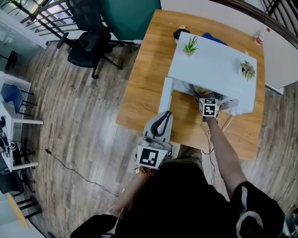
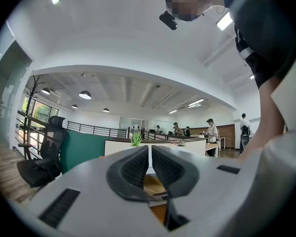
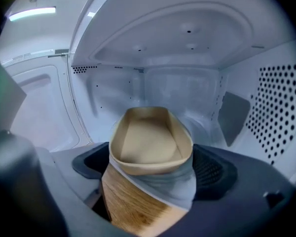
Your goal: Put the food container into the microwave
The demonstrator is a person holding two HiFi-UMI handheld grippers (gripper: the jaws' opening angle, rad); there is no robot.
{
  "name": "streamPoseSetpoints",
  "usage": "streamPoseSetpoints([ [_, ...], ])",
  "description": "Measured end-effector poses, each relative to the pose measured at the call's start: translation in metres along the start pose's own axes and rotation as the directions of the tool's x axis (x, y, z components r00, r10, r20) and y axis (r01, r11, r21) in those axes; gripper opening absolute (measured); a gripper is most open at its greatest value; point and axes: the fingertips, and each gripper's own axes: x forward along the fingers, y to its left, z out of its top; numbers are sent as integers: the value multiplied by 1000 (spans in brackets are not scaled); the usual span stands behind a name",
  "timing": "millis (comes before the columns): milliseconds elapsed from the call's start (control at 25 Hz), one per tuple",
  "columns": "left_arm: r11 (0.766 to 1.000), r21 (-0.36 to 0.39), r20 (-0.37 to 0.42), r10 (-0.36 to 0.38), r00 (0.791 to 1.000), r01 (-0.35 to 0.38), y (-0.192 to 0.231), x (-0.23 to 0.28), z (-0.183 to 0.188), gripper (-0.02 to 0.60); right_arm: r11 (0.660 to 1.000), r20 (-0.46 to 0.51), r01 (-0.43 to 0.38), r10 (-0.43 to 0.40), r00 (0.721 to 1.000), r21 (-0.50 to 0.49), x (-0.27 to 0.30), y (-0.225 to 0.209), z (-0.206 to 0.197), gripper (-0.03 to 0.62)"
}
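Note:
The white microwave [image 1: 213, 68] stands on the wooden table [image 1: 141, 86], and its door [image 1: 165, 97] is swung open to the left. My right gripper [image 3: 152, 166] is shut on a tan oblong food container [image 3: 150, 142] and holds it at the mouth of the cavity [image 3: 187, 93]. The container is empty and tilts a little, with table wood showing below it. In the head view only this gripper's marker cube [image 1: 209, 107] and a sliver of the container [image 1: 203, 89] show. My left gripper [image 1: 164, 117] hangs shut and empty near the table's front edge, beside the open door.
Two small potted plants [image 1: 190, 45] [image 1: 248, 69] sit on the microwave's top. A black office chair [image 1: 87, 43] stands on the floor to the left. A blue object [image 1: 214, 38] lies behind the microwave. A cable [image 1: 227, 120] trails at its right front corner.

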Motion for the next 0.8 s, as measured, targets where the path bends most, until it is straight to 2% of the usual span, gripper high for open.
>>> streamPoseSetpoints([
  [240, 1000, 11, 12, -23, 1000, 23, -12, -1, 6, 37, 1000, -16, -6, 6, 1000, -6, -6, -1, 0, 534],
  [800, 996, 24, 48, -87, 995, 85, -37, -20, 22, 37, 999, 81, 10, -14, 997, 41, -65, 15, 16, 534],
])
